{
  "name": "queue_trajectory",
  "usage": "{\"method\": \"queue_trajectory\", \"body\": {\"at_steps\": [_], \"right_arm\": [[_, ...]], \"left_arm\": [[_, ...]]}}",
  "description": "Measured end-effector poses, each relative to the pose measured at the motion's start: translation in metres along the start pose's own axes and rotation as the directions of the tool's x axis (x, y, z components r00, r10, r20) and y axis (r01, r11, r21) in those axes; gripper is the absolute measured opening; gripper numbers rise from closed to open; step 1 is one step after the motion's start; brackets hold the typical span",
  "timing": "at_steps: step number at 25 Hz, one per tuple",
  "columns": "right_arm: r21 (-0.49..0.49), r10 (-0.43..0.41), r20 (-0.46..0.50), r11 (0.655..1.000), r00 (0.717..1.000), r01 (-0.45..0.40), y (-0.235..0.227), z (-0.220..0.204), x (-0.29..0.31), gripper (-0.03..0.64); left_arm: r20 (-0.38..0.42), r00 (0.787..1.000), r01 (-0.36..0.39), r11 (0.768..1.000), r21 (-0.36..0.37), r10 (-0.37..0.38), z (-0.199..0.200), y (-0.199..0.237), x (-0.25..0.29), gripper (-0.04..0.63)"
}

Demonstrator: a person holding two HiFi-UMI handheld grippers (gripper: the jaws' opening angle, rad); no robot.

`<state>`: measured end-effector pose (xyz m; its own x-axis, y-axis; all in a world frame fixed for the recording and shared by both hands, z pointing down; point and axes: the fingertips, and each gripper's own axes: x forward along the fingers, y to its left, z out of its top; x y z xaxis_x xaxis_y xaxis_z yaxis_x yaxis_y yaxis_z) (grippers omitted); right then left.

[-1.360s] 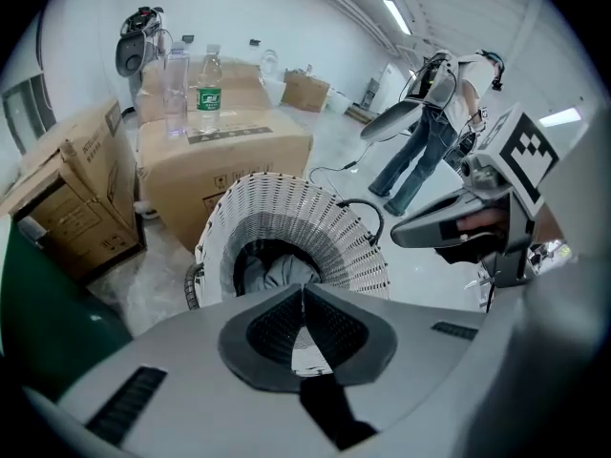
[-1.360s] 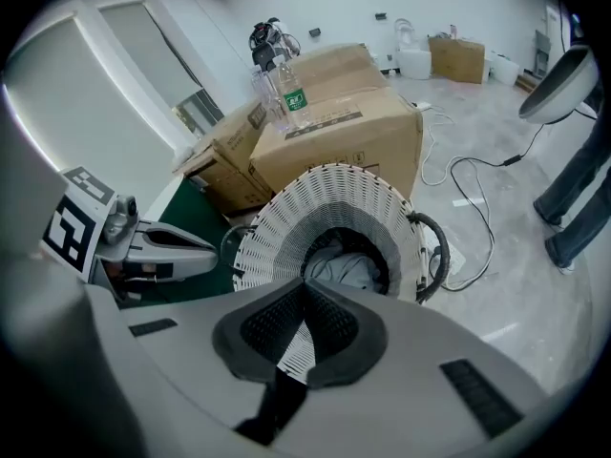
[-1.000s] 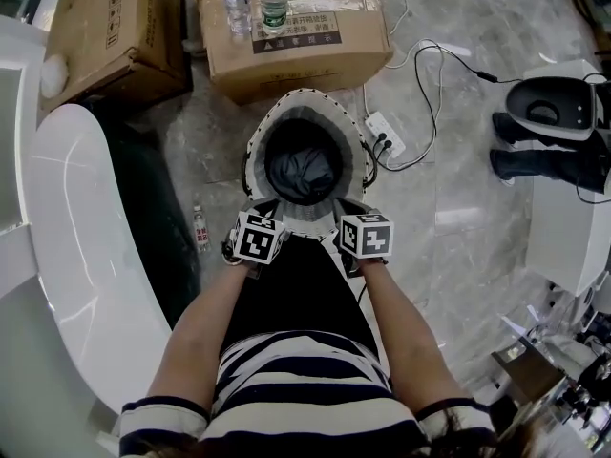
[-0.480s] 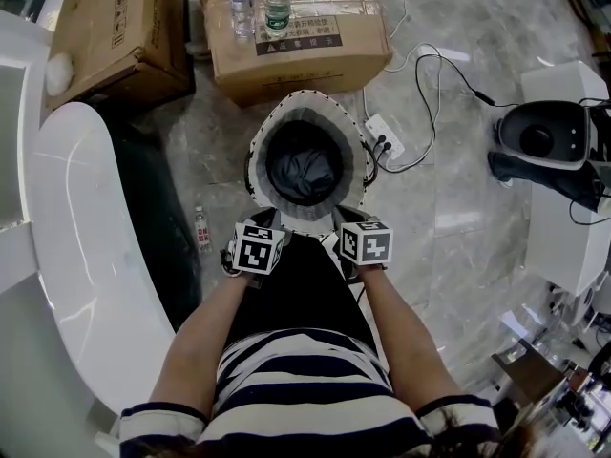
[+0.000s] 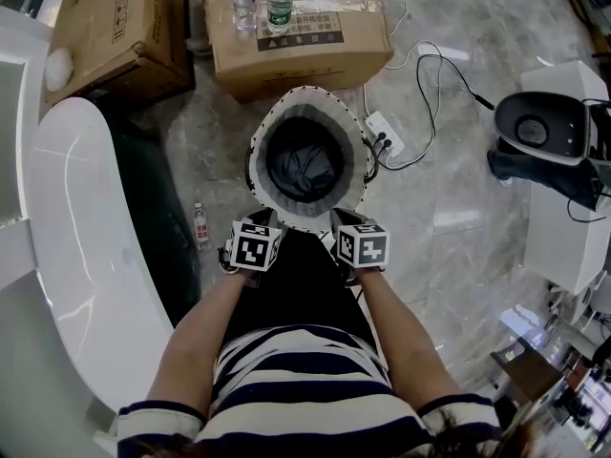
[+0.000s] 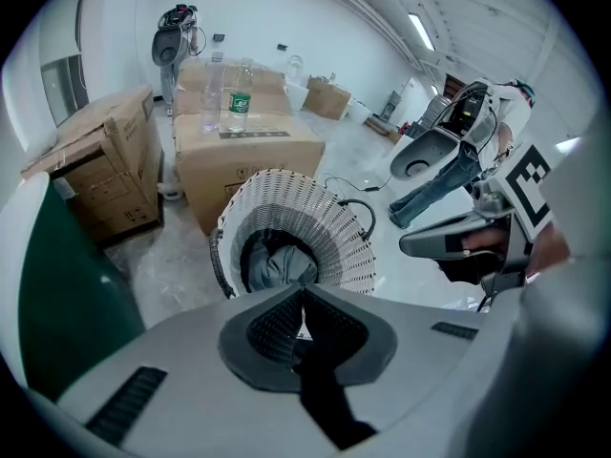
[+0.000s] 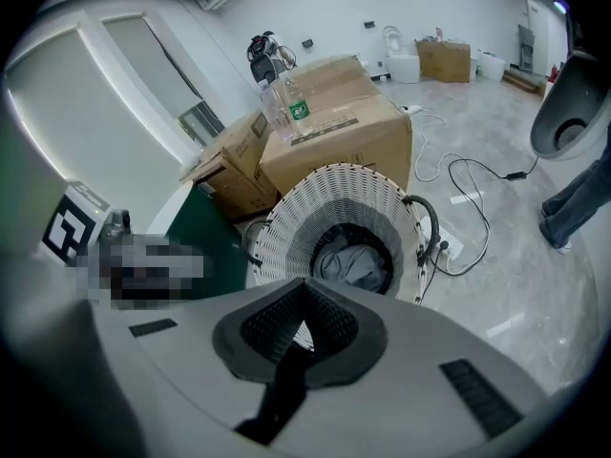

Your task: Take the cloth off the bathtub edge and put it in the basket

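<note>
A grey cloth (image 5: pixel 304 165) lies crumpled at the bottom of the white wicker basket (image 5: pixel 355 139) on the floor; it also shows as the cloth (image 6: pixel 277 263) in the left gripper view and the cloth (image 7: pixel 355 263) in the right gripper view. My left gripper (image 5: pixel 262 221) and right gripper (image 5: pixel 340 223) hang side by side at the basket's near rim, both shut with nothing between the jaws. The left gripper (image 6: pixel 304 324) and right gripper (image 7: pixel 305 328) point down toward the basket (image 6: pixel 325 227) (image 7: pixel 305 208). The white bathtub edge (image 5: pixel 72 237) curves along the left.
Two cardboard boxes (image 5: pixel 296 36) (image 5: pixel 110 31) stand behind the basket, with two water bottles (image 5: pixel 279 6) on one. A small bottle (image 5: pixel 200 225) lies on the floor by the tub. A power strip (image 5: pixel 387 134) with cables sits right of the basket. A white machine (image 5: pixel 544 127) is at the right.
Both grippers have drawn slightly back from the basket toward the person. The cloth stays in the basket.
</note>
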<state>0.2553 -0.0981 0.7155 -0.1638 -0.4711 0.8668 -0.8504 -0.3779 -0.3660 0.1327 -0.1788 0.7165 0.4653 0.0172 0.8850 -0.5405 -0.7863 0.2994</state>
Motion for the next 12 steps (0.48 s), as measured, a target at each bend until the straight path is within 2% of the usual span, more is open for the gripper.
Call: {"method": "queue_trajectory", "body": {"at_steps": [12], "right_arm": [[-0.009, -0.013, -0.01, 1.0, 1.0, 0.013, -0.0021, -0.0039, 0.0012, 0.026]], "left_arm": [[-0.018, 1.0, 0.013, 1.0, 0.008, -0.013, -0.0044, -0.0016, 0.0031, 0.025]]}}
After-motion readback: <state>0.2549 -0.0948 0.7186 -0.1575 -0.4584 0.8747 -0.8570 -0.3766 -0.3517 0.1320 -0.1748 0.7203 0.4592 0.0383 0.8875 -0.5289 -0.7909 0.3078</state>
